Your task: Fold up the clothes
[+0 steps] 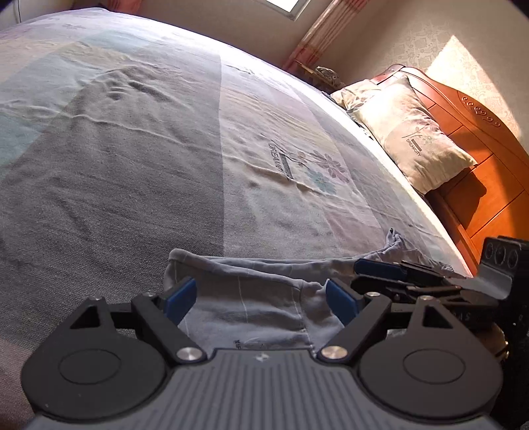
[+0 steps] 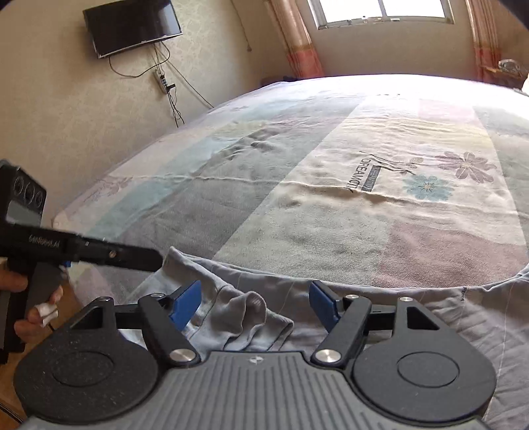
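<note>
2 grippers, left gripper (image 1: 261,297) and right gripper (image 2: 255,302), hover with jaws spread, pinching nothing, over a grey-blue garment (image 1: 244,297) lying rumpled at the bed's (image 1: 132,158) near edge. Striped floral sheet, pillow (image 1: 406,132), wooden headboard (image 1: 479,139), wall television (image 2: 132,26), curtained window (image 2: 383,10).

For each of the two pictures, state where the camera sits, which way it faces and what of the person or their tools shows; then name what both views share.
Left wrist: on the left gripper, looking down across the bed toward the pillow and headboard; the right gripper shows at right.
Right wrist: on the right gripper, facing the window and TV; the left gripper and a hand show at left.
Shared: the grey garment, the flowered sheet.
</note>
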